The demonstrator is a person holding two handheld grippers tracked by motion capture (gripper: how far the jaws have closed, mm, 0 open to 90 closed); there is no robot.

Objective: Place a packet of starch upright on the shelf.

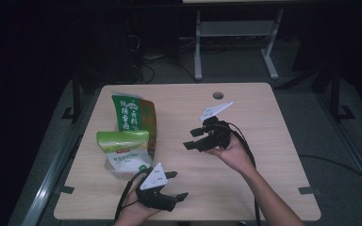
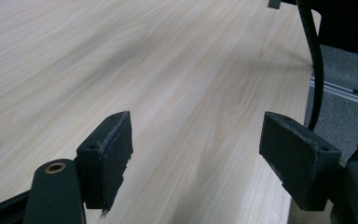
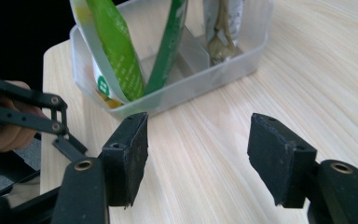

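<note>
High view: the clear plastic bin point(image 1: 122, 170) sits at the left of the bench point(image 1: 264, 155), left of frame centre, with three pouches standing in it: a tall green pouch point(image 1: 125, 112), a brown-edged pouch point(image 1: 149, 123) just behind it and a pale green pouch point(image 1: 123, 145) in front. My left gripper point(image 1: 173, 185) rests at the lower centre of the frame, just right of the bin's near corner, jaws wide and nothing between them. My right gripper point(image 1: 194, 139) hangs at mid-frame, apart from the bin, pointing toward it, jaws spread and empty. Left gripper view: both pads stand wide apart at the bottom of the frame over bare wood; a black cable point(image 2: 313, 56) runs down the upper right. Right gripper view: the jaws are parted with bare bench between them; the bin fills the upper middle of the frame, pouches leaning inside it, and the left gripper's linkage shows at the left edge. Judgement: the pouches appear to be already loaded in the bin and none lies loose on the bench, so the packing looks done or close to it. What may remain is straightening the leaning pouches or shifting the bin; I cannot tell which.
</note>
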